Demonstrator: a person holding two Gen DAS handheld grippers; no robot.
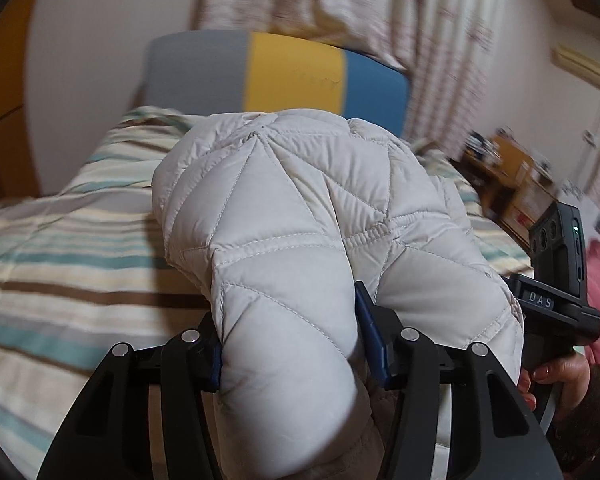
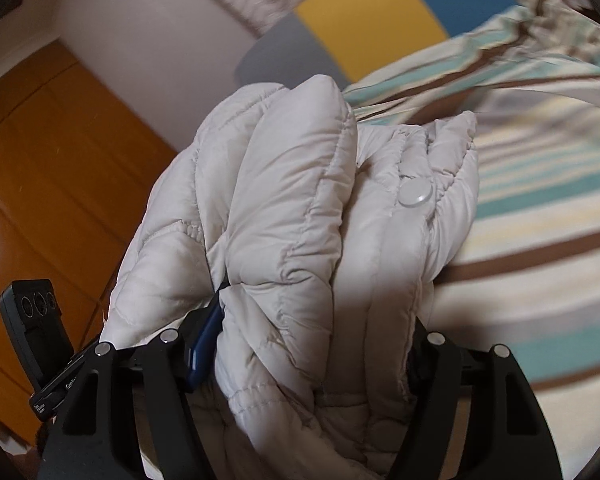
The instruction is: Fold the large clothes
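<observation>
text: "DAS" | on: right gripper [image 1: 540, 302] body | left gripper [image 2: 66, 386] label: too small to read

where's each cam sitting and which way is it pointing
Left wrist: rides the left tongs, facing the headboard over the striped bed; right tongs and hand show.
Right wrist: rides the right tongs, facing the orange door; left tongs show.
Shared: white quilted jacket, bed, headboard.

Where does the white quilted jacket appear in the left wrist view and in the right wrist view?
Left wrist view: the jacket fills the centre, bunched above the striped bedding.
Right wrist view: the jacket fills the centre, with its round button to the right.
Shared landmark: the headboard with grey, yellow and blue panels.
</observation>
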